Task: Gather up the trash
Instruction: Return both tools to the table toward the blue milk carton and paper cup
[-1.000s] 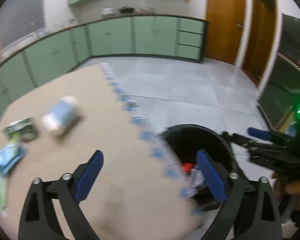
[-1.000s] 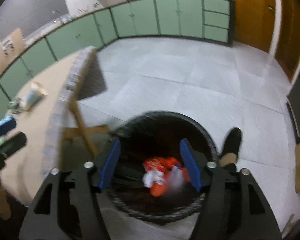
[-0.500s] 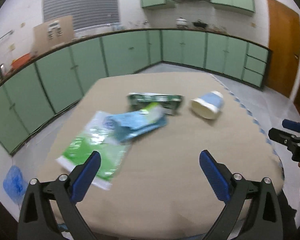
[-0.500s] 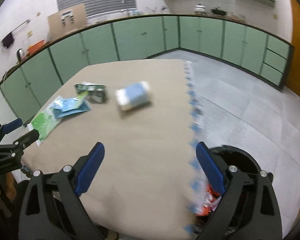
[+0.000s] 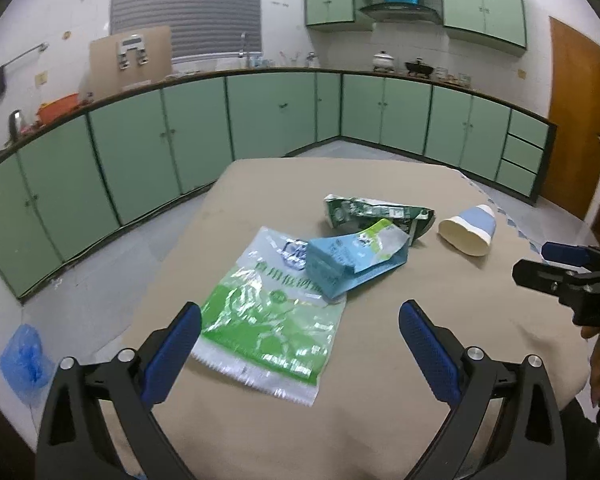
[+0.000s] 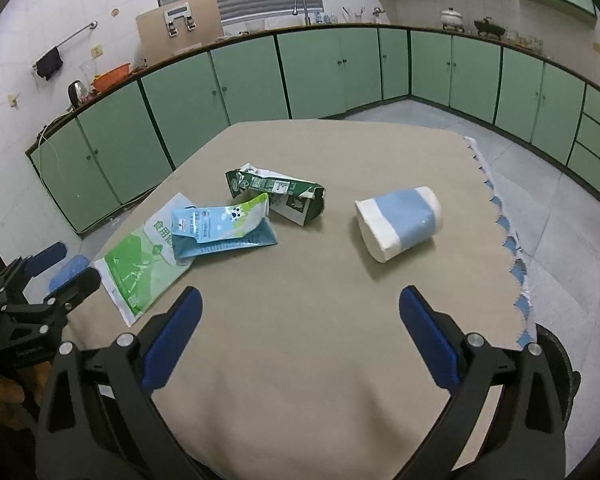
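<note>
Two grippers have swung from the bin back to the table: left gripper (image 5: 300, 340) and right gripper (image 6: 300, 330), its jaws just widened, gape empty. Paper cup (image 6: 398, 224), green bag (image 5: 268, 320), blue pouch (image 5: 352, 260) and carton (image 5: 376, 216) await collection.

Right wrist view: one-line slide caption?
Open right gripper above table with paper cup, carton and two pouches left.

"食用" on green bag (image 6: 140, 264)
</note>
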